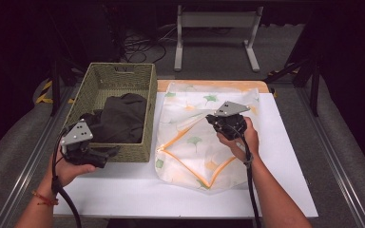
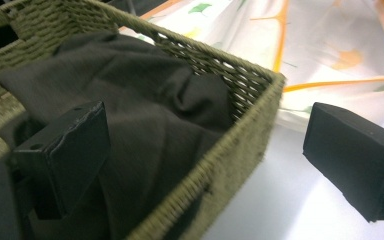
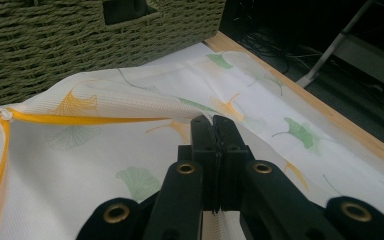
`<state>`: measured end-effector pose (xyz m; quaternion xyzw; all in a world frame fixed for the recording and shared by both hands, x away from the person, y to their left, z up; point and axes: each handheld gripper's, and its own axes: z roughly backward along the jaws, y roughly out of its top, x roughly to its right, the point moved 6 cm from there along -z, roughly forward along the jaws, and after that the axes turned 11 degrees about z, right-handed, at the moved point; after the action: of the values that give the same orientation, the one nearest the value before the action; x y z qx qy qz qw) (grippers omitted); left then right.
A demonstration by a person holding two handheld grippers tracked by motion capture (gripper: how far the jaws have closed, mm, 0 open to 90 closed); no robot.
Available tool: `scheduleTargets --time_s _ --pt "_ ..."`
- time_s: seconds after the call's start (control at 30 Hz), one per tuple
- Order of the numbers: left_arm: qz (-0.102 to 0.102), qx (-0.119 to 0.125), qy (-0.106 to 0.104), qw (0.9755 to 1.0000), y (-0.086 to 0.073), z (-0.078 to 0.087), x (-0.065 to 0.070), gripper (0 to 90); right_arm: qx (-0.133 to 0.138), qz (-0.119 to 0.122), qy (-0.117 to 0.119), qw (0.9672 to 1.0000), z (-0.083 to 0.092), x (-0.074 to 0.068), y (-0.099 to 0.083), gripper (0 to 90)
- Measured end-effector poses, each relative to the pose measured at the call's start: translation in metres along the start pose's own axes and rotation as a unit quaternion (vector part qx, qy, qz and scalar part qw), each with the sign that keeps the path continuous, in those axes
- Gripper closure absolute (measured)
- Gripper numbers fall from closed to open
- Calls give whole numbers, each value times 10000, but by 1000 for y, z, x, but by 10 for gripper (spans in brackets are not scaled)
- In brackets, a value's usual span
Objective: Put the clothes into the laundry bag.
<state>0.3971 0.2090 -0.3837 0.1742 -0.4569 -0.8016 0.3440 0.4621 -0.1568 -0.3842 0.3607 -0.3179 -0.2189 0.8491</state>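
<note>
A green woven basket (image 1: 150,118) stands on the left of the table with a dark cloth (image 1: 121,118) bunched inside. My left gripper (image 1: 108,154) hangs at the basket's near right corner, jaws wide open. In the left gripper view one jaw is over the dark cloth (image 2: 145,100), the other is outside the basket wall (image 2: 240,150), and nothing is held in the left gripper (image 2: 205,145). To the right lies a white mesh bag (image 1: 190,142) with leaf print and orange trim. My right gripper (image 1: 228,124) is shut on a raised fold of the bag (image 3: 80,150), with the right gripper's tips (image 3: 212,122) pressed together.
The white tabletop (image 1: 171,190) has bare room along its near edge and at the right. A wooden strip (image 1: 209,85) runs along the far edge. A white metal stand (image 1: 216,28) and cables sit on the floor behind. Metal rails flank the table.
</note>
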Motion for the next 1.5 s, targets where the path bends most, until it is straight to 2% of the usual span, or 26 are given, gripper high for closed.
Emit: scheduleTargets --time_s 0.07,0.2,0.27,0.47,0.53,0.63,0.67,0.7,0.8,0.87,0.93,0.97,1.07,1.1,1.13,1.17,1.27,1.3,1.37,1.4,1.47,1.5 --pt "-19 -44 -12 10000 5 -4 -2 56 19 -6 -33 10000 2 2 1 890" --pt "-75 -117 288 9995 14 -14 -13 54 54 -13 -71 10000 5 4 3 890" --pt "10 -286 189 9994 17 -20 -20 51 84 -12 -92 9999 9 6 7 891" --pt "154 -486 268 9983 21 -32 -39 52 102 71 -138 9998 14 10 16 891" --pt "258 -572 282 9976 22 -36 -47 51 111 83 -159 9998 13 10 19 890" --pt "226 -653 366 9969 24 -40 -55 51 119 101 -168 9997 13 11 23 891" --pt "258 -686 373 9966 25 -41 -56 51 120 110 -179 9997 13 12 24 891" --pt "207 -716 434 9963 25 -43 -59 50 125 102 -185 9997 13 13 25 891" --pt "444 -962 459 9933 23 -51 -66 36 113 117 -199 9997 12 15 28 891" --pt "482 -1062 578 9915 25 -53 -70 33 107 111 -178 9997 11 15 29 891" --pt "357 -1026 671 9918 29 -54 -74 34 86 131 -152 9998 9 14 29 891" --pt "390 -1107 710 9905 29 -56 -76 26 52 131 -127 9998 7 13 29 891" --pt "475 -1501 766 9845 25 -67 -86 27 8 178 -79 9998 4 10 29 891" --pt "484 -1684 734 9818 22 -72 -88 22 3 172 -65 9998 4 10 30 890" --pt "484 -1684 734 9818 22 -72 -88 12 3 172 -65 9998 4 10 30 890" --pt "547 -1876 553 9792 18 -79 -89 7 -28 201 -6 9998 1 8 29 891" --pt "487 -2058 298 9769 16 -93 -88 4 -36 197 38 9998 0 6 29 891" --pt "419 -2180 184 9749 15 -97 -86 3 -41 195 71 9998 -1 6 28 890" --pt "264 -2406 108 9702 13 -105 -82 1 -57 187 129 9997 -3 4 27 891" --pt "255 -2459 22 9690 12 -109 -82 1 -63 187 150 9997 -4 4 27 891" --pt "314 -2556 -22 9663 10 -115 -82 0 -66 207 186 9996 -6 2 26 891" --pt "341 -2634 -28 9641 9 -118 -83 0 -67 214 220 9995 -6 1 26 891"
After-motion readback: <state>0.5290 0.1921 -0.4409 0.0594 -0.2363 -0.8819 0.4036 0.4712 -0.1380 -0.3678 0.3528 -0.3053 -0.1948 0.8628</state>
